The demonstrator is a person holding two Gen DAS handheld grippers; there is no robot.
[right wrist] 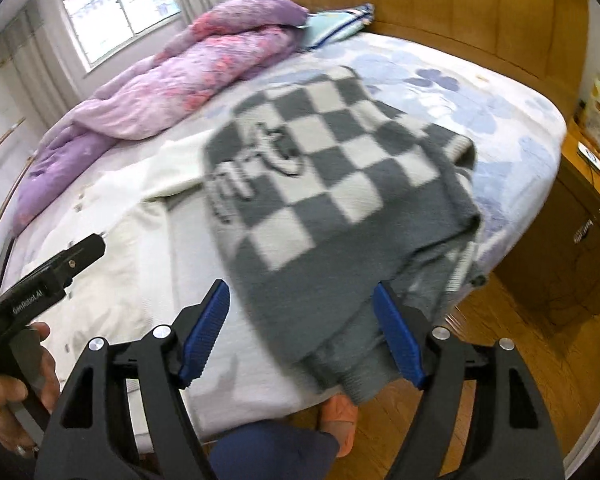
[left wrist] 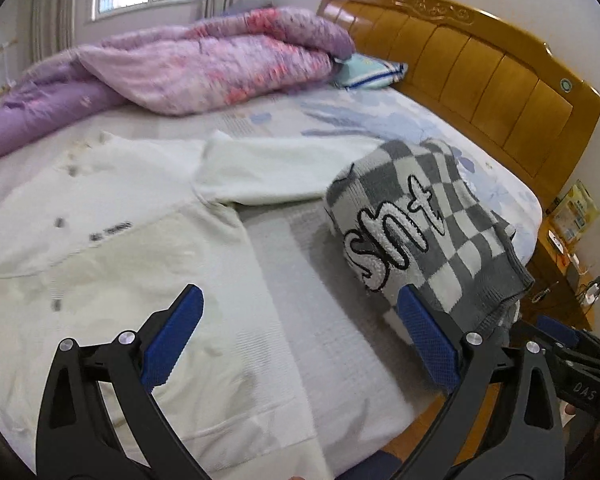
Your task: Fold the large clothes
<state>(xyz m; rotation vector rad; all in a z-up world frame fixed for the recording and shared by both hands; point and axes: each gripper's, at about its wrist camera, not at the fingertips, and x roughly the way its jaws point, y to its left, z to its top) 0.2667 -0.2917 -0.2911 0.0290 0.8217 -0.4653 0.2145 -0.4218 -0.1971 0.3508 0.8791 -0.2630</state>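
A cream white sweatshirt (left wrist: pixel 112 240) lies spread flat on the bed, one sleeve (left wrist: pixel 276 172) stretched toward the headboard; it also shows in the right wrist view (right wrist: pixel 112 248). A folded grey and white checkered sweater (left wrist: pixel 428 220) with raised lettering lies at the bed's near right edge, also in the right wrist view (right wrist: pixel 332 184), blurred. My left gripper (left wrist: pixel 300 336) is open and empty above the sweatshirt's hem side. My right gripper (right wrist: pixel 300 328) is open, its jaws either side of the sweater's near end, not closed on it.
A purple and pink quilt (left wrist: pixel 188 68) is bunched at the far side of the bed, with a striped pillow (left wrist: pixel 368 72) by the wooden headboard (left wrist: pixel 480 64). A wooden nightstand (right wrist: pixel 572 232) with small items stands at right. The floor (right wrist: pixel 500 340) is wood.
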